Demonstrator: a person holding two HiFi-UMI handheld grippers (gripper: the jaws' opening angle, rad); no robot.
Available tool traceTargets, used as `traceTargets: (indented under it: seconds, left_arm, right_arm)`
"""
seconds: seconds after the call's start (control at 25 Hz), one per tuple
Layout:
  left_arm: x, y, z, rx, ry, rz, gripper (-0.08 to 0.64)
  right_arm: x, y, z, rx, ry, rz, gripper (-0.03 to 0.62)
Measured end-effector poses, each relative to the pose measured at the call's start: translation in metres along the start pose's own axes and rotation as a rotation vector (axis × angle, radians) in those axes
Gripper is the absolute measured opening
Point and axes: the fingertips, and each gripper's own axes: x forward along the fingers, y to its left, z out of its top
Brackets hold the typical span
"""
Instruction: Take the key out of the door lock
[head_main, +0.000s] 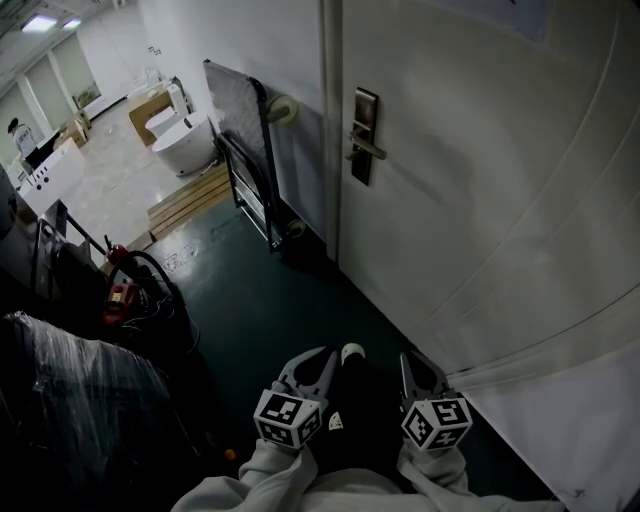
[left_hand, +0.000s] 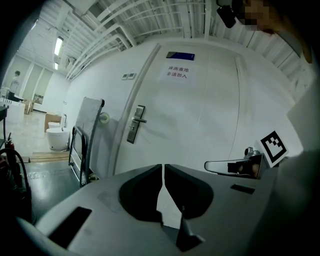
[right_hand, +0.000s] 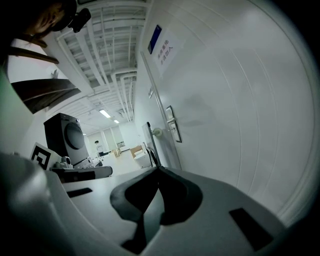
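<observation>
- The jaws of the left gripper (left_hand: 163, 171) are pressed together at the tips, with nothing between them.
- The jaws of the right gripper (right_hand: 157, 171) are likewise closed tip to tip and empty.
- In the head view both grippers sit low in the picture, side by side and close to the person's pale sleeves (head_main: 262, 470). They point towards the door.
- A tall white door (head_main: 480, 200) fills the right side of the head view and stands shut.
- A dark metal lock plate (head_main: 365, 135) is fixed near the door's left edge, and a silver lever handle (head_main: 368, 149) sticks out from it.
- The key is too small to make out in any view. The lock plate where it would show is well apart from both grippers, up the door and ahead of them.
- A white paper notice (left_hand: 177, 73) with printed characters hangs high on the door, under a small blue sign (left_hand: 180, 55).
- Left of the door, a black metal trolley (head_main: 248, 170) carrying a grey panel leans against the white wall.
- Beyond the trolley, a white bathtub (head_main: 186, 146) stands beside a stack of pale wooden boards (head_main: 188, 200).
- The dark green floor (head_main: 270, 310) runs from the door to the person's feet.
</observation>
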Motion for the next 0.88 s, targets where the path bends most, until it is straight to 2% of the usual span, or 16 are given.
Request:
traceTargets:
  seconds: [0.2, 0.44, 0.88]
  left_arm:
    - [0.009, 0.006, 0.003, -0.002, 0.0, 0.005, 0.023]
    - [0.03, 0.025, 0.018, -0.005, -0.018, 0.032, 0.023]
    - [0.095, 0.064, 0.055, -0.001, -0.038, 0.052, 0.023]
  right_arm:
    - [0.011, -0.009, 0.008, -0.003, -0.007, -0.008, 0.051]
    - [0.043, -0.014, 0.023, -0.014, -0.002, 0.023, 0.052]
    - [0.116, -0.038, 0.064, -0.025, -0.009, 0.055, 0.052]
